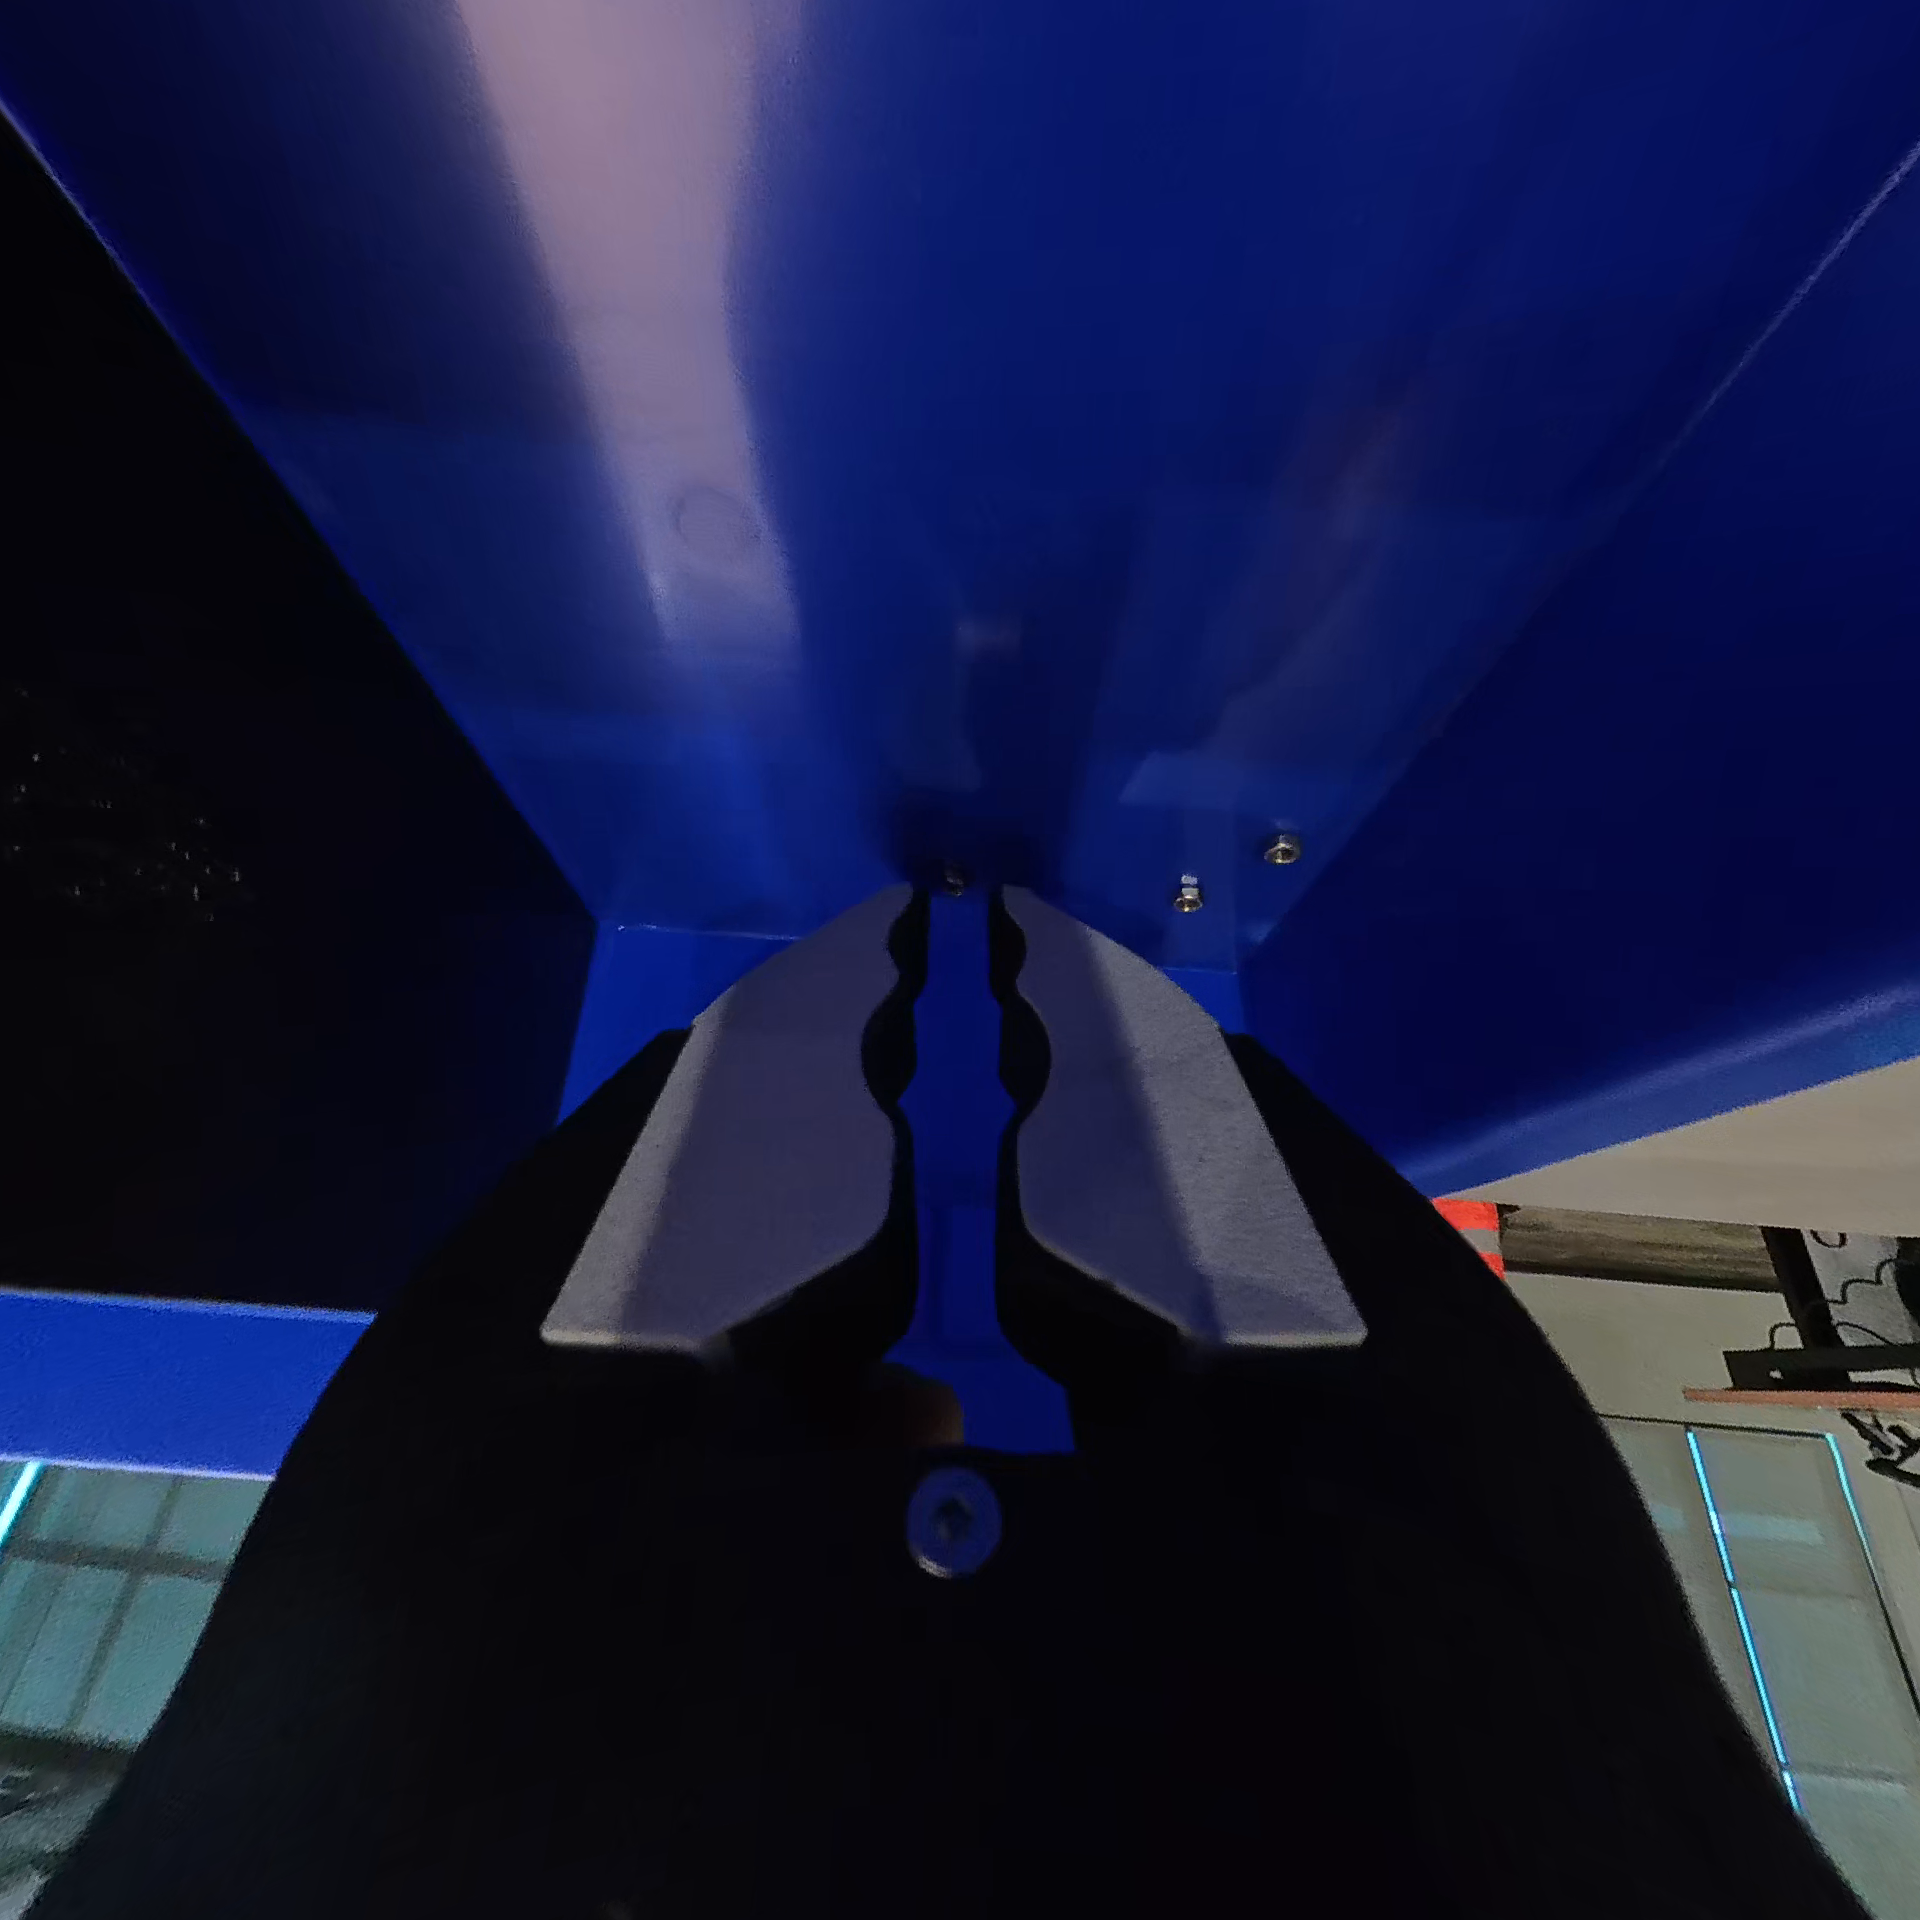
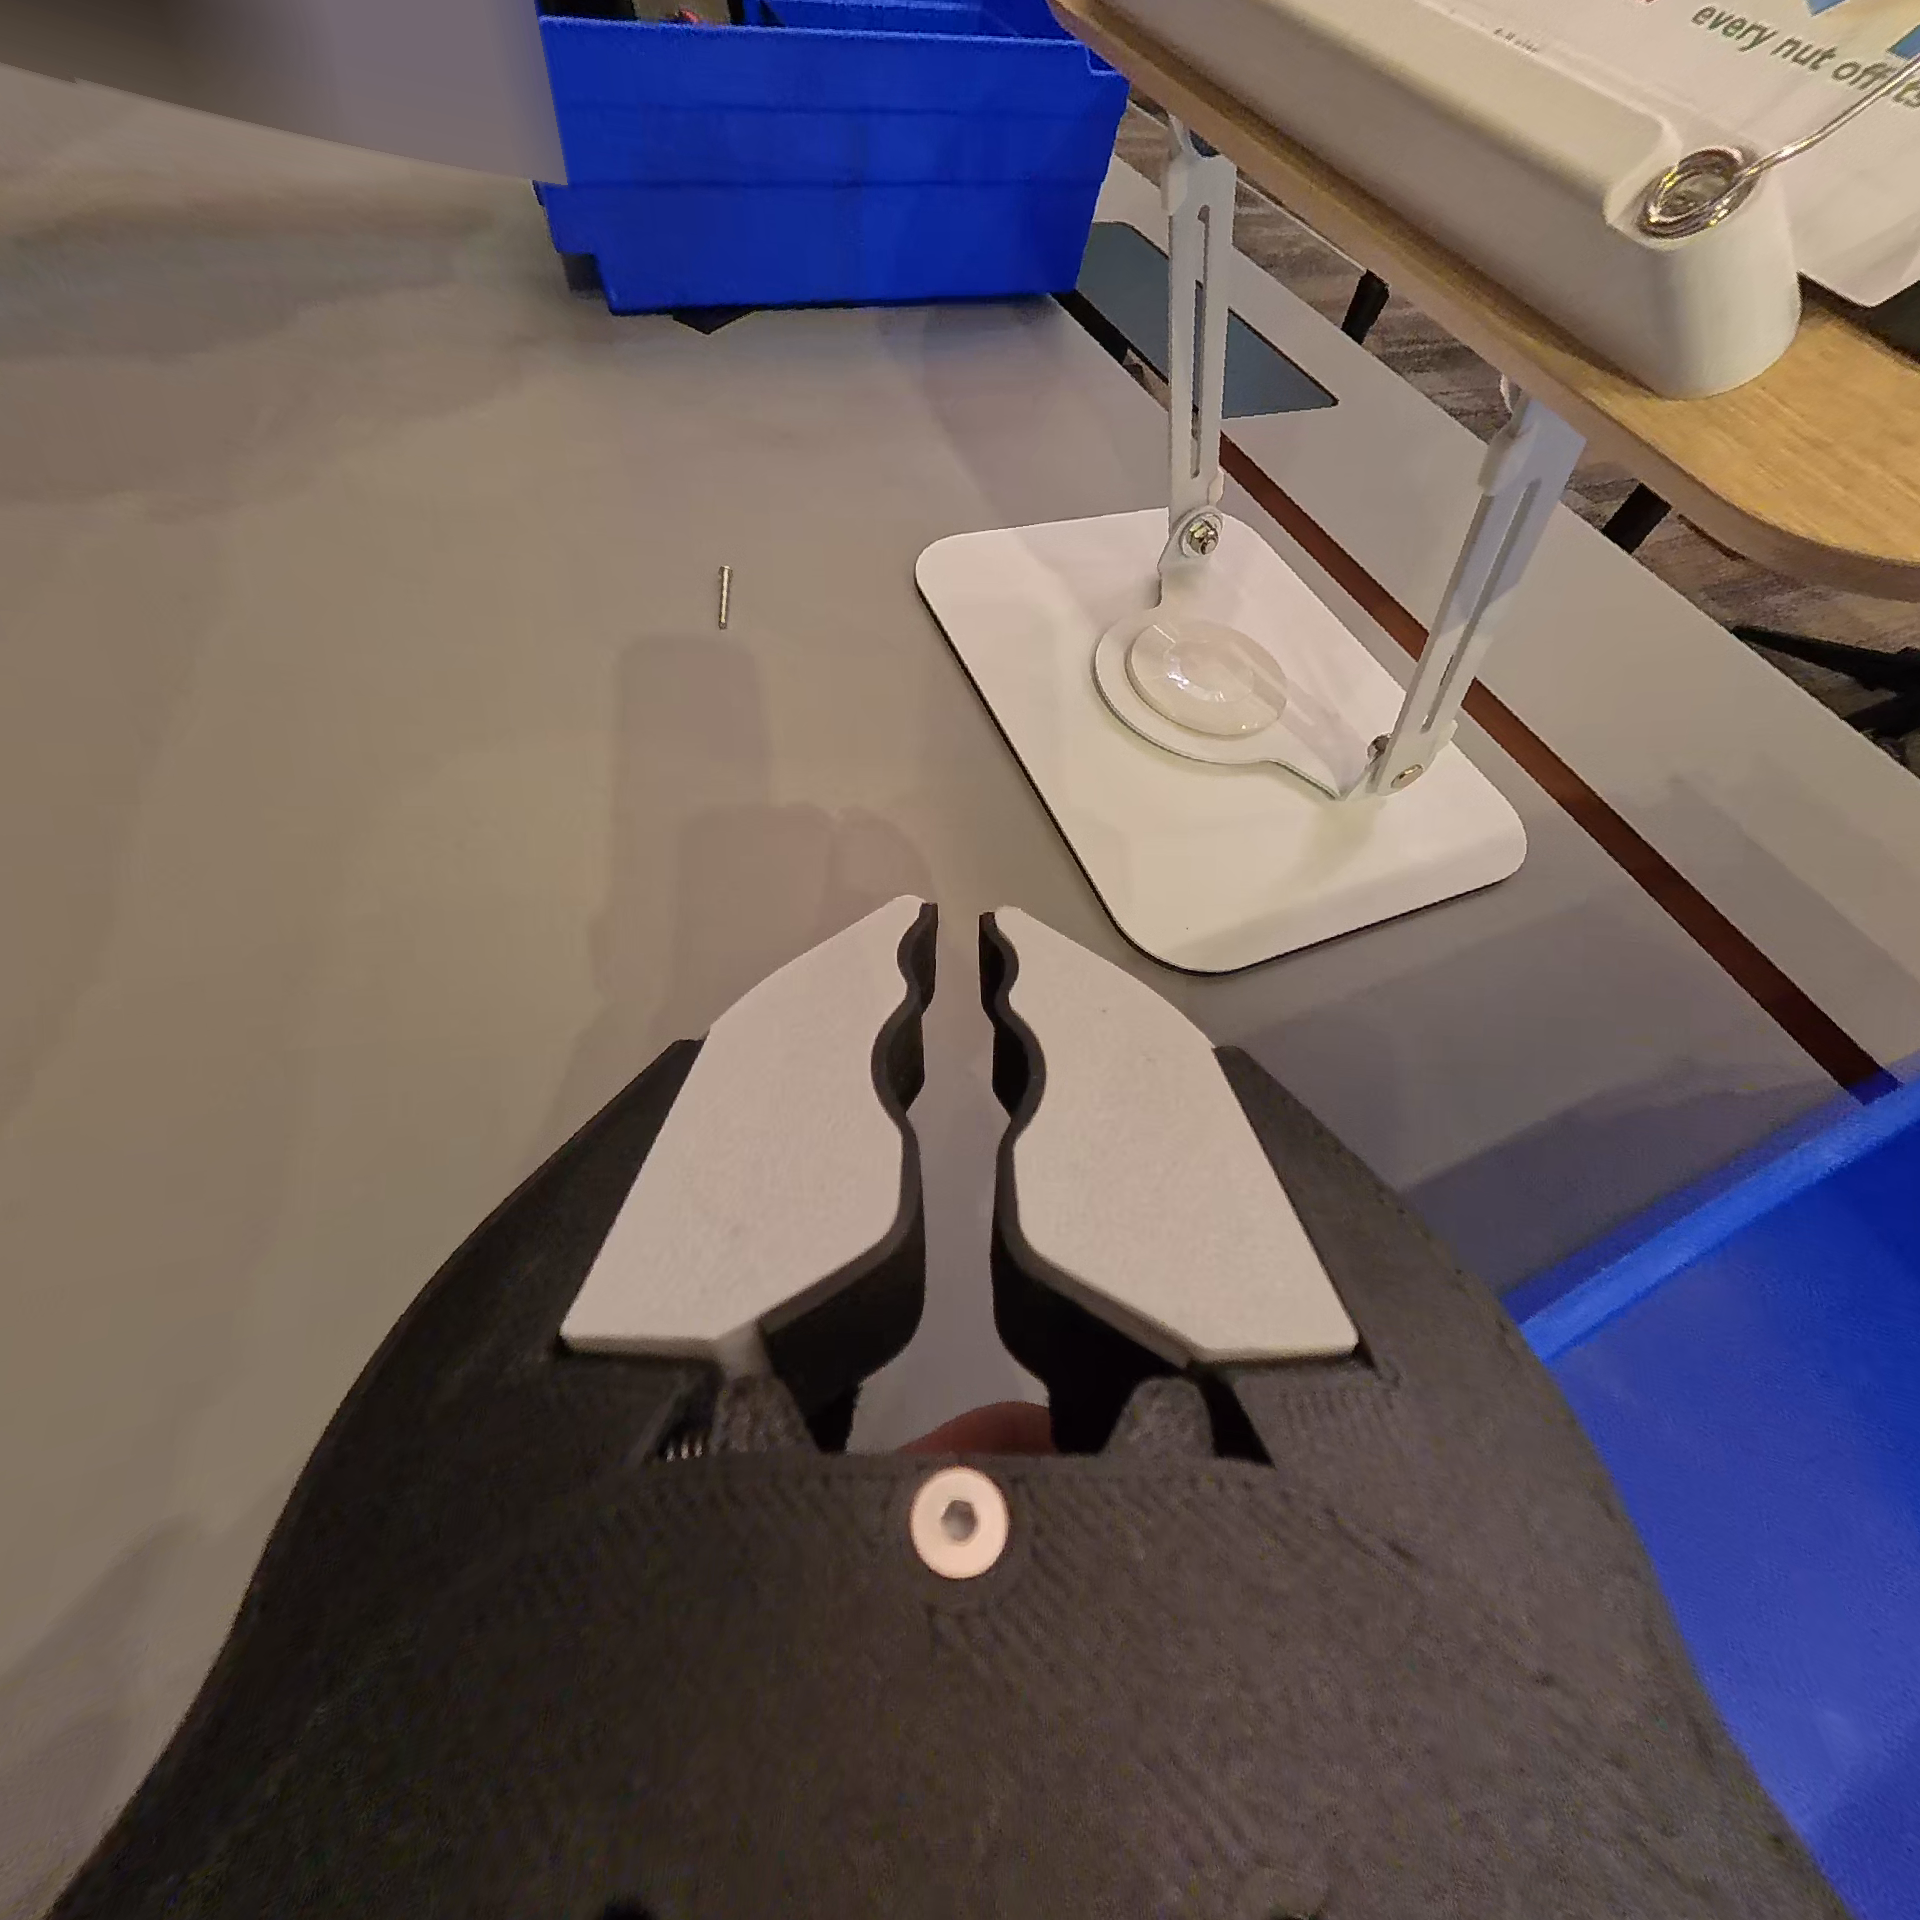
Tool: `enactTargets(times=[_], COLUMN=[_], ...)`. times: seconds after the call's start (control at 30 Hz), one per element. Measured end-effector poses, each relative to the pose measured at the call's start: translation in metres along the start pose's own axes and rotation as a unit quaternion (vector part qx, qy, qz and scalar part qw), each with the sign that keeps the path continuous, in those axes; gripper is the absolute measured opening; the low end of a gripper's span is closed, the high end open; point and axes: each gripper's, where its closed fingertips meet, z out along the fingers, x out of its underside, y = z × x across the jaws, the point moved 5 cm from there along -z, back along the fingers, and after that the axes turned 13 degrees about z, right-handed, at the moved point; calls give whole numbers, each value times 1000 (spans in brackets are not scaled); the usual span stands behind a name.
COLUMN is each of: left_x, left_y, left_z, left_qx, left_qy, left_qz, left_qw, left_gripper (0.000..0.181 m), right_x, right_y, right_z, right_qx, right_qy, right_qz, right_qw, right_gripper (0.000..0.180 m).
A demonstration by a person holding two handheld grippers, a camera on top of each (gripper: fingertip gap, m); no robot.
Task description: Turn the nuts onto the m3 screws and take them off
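The left tool (image 1: 958, 896) reaches into a blue bin (image 1: 1039, 416), its jaws slightly parted with a small nut (image 1: 953, 881) at the tips, not clearly clamped. Two more nuts (image 1: 1188, 894) (image 1: 1283, 850) lie just right of it. The right tool (image 2: 958, 914) hovers over the grey surface (image 2: 364, 727), jaws slightly apart and empty; a screw (image 2: 722, 595) lies ahead to its left. A white stand (image 2: 1226, 790) ahead-right carries a printed sheet (image 2: 1766, 62); no brand marks show.

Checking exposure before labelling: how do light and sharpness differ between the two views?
Left wrist view: dim inside the blue bin, a pale glare streak on its wall, the nuts small but sharp, wide-angle bending. Right wrist view: bright and even on the grey table, soft shadows ahead of the right claw.
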Motion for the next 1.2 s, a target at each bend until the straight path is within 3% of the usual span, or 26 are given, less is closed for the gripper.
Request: enactTargets(times=[0.47,0.7,0.9,1.2], left_x=[-2,-4,-3,0], left_y=[1,4,3,2], left_z=[-1,-3,-8,-2], left_qx=[14,15,20,23], left_qy=[-14,-32,-24,-32], left_qz=[11,10,11,3], left_qw=[1000,999,999,999], left_gripper=[15,5,17,13], right_x=[0,-1,-1,-1], right_y=[0,0,0,0], right_z=[0,-1,-1,-1], right_qx=[-1,-1,0,0], right_qy=[-1,-1,-2,-2], right_qz=[0,-1,0,-1], right_qw=[1000,1000,1000,1000], right_gripper=[8,8,7,7])
